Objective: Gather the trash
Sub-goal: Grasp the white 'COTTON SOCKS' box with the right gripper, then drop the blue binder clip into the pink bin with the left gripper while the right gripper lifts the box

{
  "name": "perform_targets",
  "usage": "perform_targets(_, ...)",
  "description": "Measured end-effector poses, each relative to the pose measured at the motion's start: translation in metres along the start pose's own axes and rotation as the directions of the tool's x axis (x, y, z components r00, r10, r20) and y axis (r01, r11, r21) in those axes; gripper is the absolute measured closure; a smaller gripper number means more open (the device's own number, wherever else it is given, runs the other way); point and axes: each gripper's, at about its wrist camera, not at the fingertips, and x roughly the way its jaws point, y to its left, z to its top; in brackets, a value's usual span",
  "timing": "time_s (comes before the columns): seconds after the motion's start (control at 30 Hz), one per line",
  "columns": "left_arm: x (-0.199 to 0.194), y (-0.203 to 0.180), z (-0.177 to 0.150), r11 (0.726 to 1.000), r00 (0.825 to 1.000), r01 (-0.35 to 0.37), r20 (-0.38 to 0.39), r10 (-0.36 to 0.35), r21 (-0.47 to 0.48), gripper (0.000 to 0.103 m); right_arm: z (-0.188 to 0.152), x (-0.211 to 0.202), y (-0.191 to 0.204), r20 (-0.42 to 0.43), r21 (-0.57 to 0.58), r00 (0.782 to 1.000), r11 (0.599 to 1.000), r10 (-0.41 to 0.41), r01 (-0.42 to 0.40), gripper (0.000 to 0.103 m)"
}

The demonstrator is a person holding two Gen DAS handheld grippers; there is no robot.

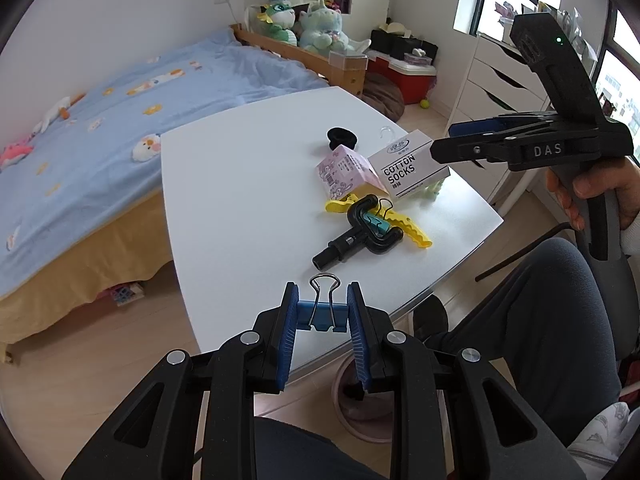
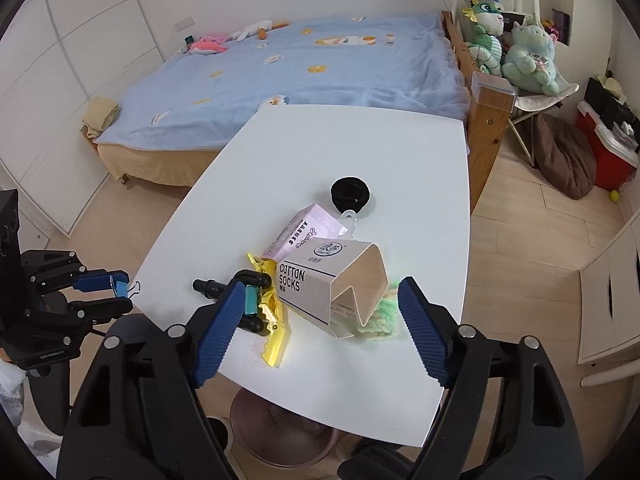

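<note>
My left gripper (image 1: 322, 312) is shut on a blue binder clip (image 1: 322, 315) and holds it above the near edge of the white table (image 1: 240, 184). It also shows in the right wrist view (image 2: 120, 292) with the clip (image 2: 119, 283). My right gripper (image 2: 320, 316) is open and empty, its jaws standing either side of an open "cotton socks" box (image 2: 336, 284), above it. In the left wrist view the right gripper (image 1: 448, 144) hovers by that box (image 1: 408, 170). A pink carton (image 2: 304, 232), a yellow wrapper (image 2: 274, 344) and a black hair tie (image 2: 351, 193) lie nearby.
A black hook-shaped tool (image 1: 360, 232) with a teal clip lies on the yellow wrapper. Green fluffy socks (image 2: 380, 320) sit under the box. A pink bin (image 2: 280, 432) stands on the floor under the table's near edge. A bed (image 2: 300, 80) lies behind the table.
</note>
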Motion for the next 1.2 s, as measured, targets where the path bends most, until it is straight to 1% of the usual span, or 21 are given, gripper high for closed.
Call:
perform_targets(0.03, 0.0, 0.0, 0.0, 1.0, 1.0, -0.001, -0.001, 0.001, -0.002, 0.078, 0.001, 0.004, -0.001, -0.006, -0.003, 1.0, 1.0, 0.003, -0.004, 0.034)
perform_targets(0.07, 0.0, 0.0, 0.0, 1.0, 1.0, -0.001, -0.002, 0.001, -0.004, 0.078, 0.002, 0.007, -0.001, -0.013, -0.006, 1.0, 1.0, 0.004, -0.004, 0.037)
perform_targets(0.13, 0.0, 0.001, -0.001, 1.0, 1.0, 0.0, -0.002, 0.0, -0.009, 0.078, 0.002, 0.013, -0.003, -0.024, -0.007, 1.0, 1.0, 0.011, -0.011, 0.045)
perform_targets(0.23, 0.0, 0.002, -0.001, 1.0, 1.0, -0.003, -0.005, 0.003, -0.011, 0.078, 0.002, 0.02, -0.004, -0.041, -0.008, 0.999, 1.0, 0.026, -0.026, 0.055)
perform_targets(0.27, 0.0, 0.002, 0.0, 1.0, 1.0, -0.003, -0.005, 0.003, -0.012, 0.078, 0.002, 0.022, -0.005, -0.045, -0.008, 0.999, 1.0, 0.03, -0.03, 0.057)
perform_targets(0.33, 0.0, 0.002, 0.0, 1.0, 1.0, -0.003, -0.004, 0.003, -0.013, 0.078, 0.001, 0.024, -0.005, -0.053, -0.009, 0.998, 0.999, 0.032, -0.033, 0.064)
perform_targets(0.37, 0.0, 0.002, 0.0, 1.0, 1.0, -0.003, -0.003, 0.002, -0.013, 0.078, 0.0, 0.025, -0.005, -0.057, -0.011, 0.998, 0.999, 0.031, -0.032, 0.065)
perform_targets(0.4, 0.0, 0.002, -0.001, 1.0, 1.0, -0.002, -0.003, 0.002, -0.014, 0.078, 0.0, 0.025, -0.005, -0.059, -0.011, 0.998, 0.999, 0.033, -0.034, 0.07)
perform_targets(0.47, 0.0, 0.002, -0.001, 1.0, 1.0, -0.002, -0.002, 0.002, -0.014, 0.078, -0.002, 0.025, -0.006, -0.059, -0.013, 0.998, 0.999, 0.032, -0.033, 0.073)
perform_targets(0.53, 0.0, 0.001, -0.001, 1.0, 1.0, 0.001, -0.002, -0.001, -0.014, 0.078, -0.002, 0.022, -0.005, -0.054, -0.015, 0.998, 0.999, 0.038, -0.039, 0.078)
perform_targets(0.7, 0.0, -0.002, 0.0, 1.0, 1.0, 0.009, 0.001, -0.009, -0.011, 0.078, -0.002, 0.015, -0.002, -0.038, -0.032, 0.999, 0.999, 0.038, -0.039, 0.085)
perform_targets(0.93, -0.004, -0.004, 0.002, 1.0, 1.0, 0.012, 0.016, -0.012, -0.01, 0.078, -0.001, 0.004, 0.005, -0.004, -0.044, 1.0, 0.999, 0.031, -0.031, 0.086)
perform_targets(1.2, -0.017, -0.012, 0.001, 1.0, 0.999, 0.024, 0.04, -0.024, -0.002, 0.078, -0.007, -0.027, 0.015, 0.055, -0.035, 0.998, 0.999, 0.018, -0.016, 0.086)
